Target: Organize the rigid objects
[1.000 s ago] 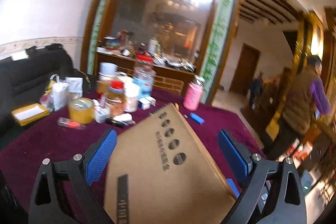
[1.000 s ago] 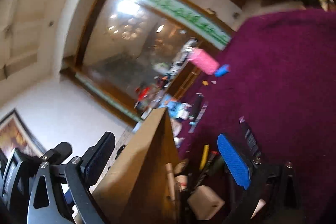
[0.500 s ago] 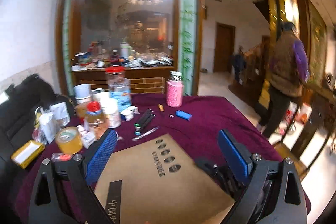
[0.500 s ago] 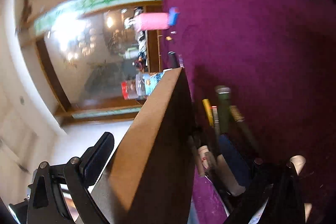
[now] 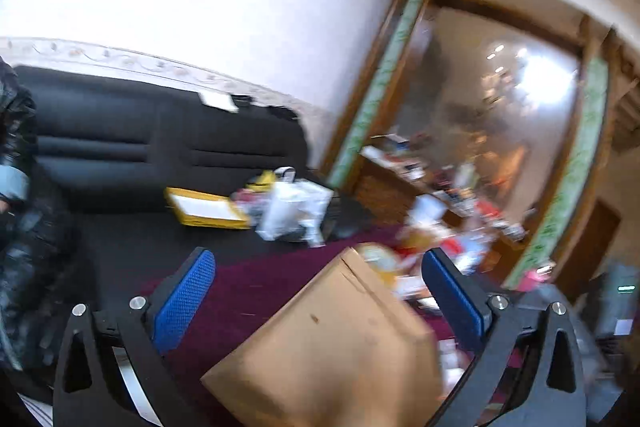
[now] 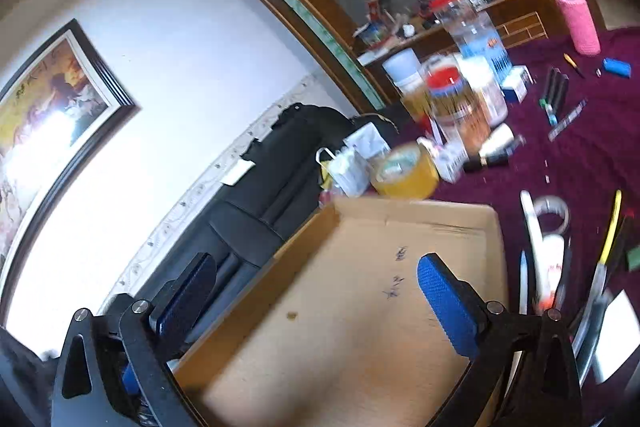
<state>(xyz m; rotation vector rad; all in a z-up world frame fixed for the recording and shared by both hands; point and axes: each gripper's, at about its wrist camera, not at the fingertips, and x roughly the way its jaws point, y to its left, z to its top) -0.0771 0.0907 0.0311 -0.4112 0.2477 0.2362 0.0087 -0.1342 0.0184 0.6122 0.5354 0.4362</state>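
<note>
1. Left gripper (image 5: 316, 291): jaws wide and opening further. The cardboard box (image 5: 332, 343) sits between the blue pads, but neither pad presses on it, so nothing is gripped.
2. Right gripper (image 6: 316, 291): jaws spread wide over the box's open inside (image 6: 352, 307). One box wall (image 6: 280, 267) rises between the pads without touching either. Holds nothing that I can see.
3. Box sits at the near edge of the maroon table (image 6: 592, 155), open side up in the right wrist view.
4. Loose items lie to the right of the box: pens (image 6: 556, 95), white tape ring (image 6: 554, 213), yellow-handled tool (image 6: 610, 227). Yellow tape roll (image 6: 406, 169) is just beyond the far rim; jars (image 6: 456, 103) and pink bottle (image 6: 580, 23) stand farther off.
5. Step, my judgement: box being positioned as the container; sorting not begun.
6. Next move likely calls for steadying the box and reaching right for a small item, with jaws narrowed to suit thin pens.
</note>
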